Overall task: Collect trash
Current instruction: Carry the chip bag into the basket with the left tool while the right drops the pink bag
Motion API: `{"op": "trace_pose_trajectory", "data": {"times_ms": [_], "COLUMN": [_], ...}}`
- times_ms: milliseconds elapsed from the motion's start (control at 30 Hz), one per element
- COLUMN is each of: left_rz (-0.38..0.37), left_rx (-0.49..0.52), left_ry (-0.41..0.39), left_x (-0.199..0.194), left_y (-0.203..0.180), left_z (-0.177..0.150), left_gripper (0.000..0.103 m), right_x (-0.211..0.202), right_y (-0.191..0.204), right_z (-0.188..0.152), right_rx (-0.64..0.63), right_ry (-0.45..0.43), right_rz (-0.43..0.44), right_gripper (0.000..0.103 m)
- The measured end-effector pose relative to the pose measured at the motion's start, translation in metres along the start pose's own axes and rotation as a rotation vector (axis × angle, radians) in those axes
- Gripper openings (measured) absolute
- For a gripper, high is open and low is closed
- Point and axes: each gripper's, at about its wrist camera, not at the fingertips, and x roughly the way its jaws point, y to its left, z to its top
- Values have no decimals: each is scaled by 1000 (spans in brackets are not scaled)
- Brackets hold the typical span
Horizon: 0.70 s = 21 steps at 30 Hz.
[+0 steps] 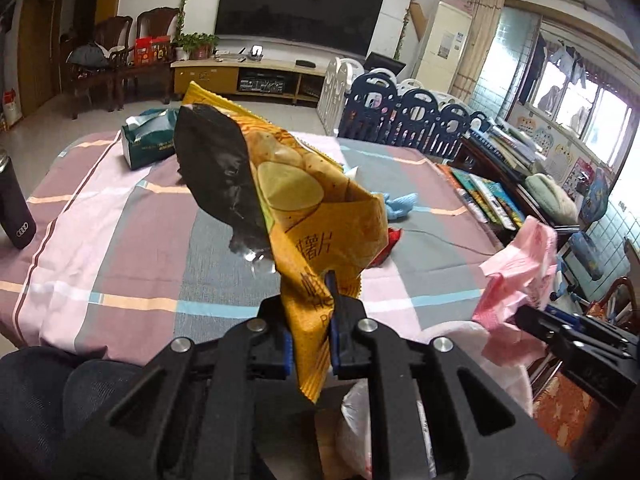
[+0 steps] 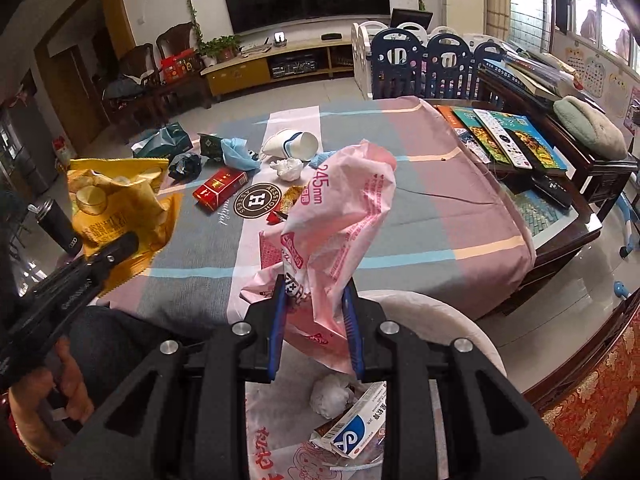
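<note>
My left gripper is shut on an orange chip bag, which hangs lifted above the table; the same chip bag shows at the left of the right wrist view. My right gripper is shut on a crumpled pink plastic wrapper, also raised; that pink wrapper appears at the right of the left wrist view. Below the right gripper sits a white bin lined with a bag, holding a crumpled tissue and a small medicine box.
On the checked tablecloth lie a red cigarette pack, a tipped paper cup, a tissue wad, a blue cloth and a green tissue pack. A black bottle stands left. Books lie right.
</note>
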Motion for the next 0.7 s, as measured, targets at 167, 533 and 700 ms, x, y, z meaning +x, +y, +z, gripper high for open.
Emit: {"op": "trace_pose_trajectory", "data": {"times_ms": [167, 533, 700], "left_rz": [-36, -65, -96], "left_rx": [-4, 20, 86], "left_ry": [-28, -72, -65], "left_x": [-23, -57, -62], "left_y": [-14, -44, -64], "left_z": [0, -6, -13], "left_gripper": [14, 14, 14], "right_x": [-24, -35, -18], "right_y": [-17, -61, -63], "right_z": [-3, -67, -84], "right_rx": [8, 30, 20], "right_ry": [-24, 153, 275], "right_rz": [-23, -6, -59], "right_gripper": [27, 30, 71]}}
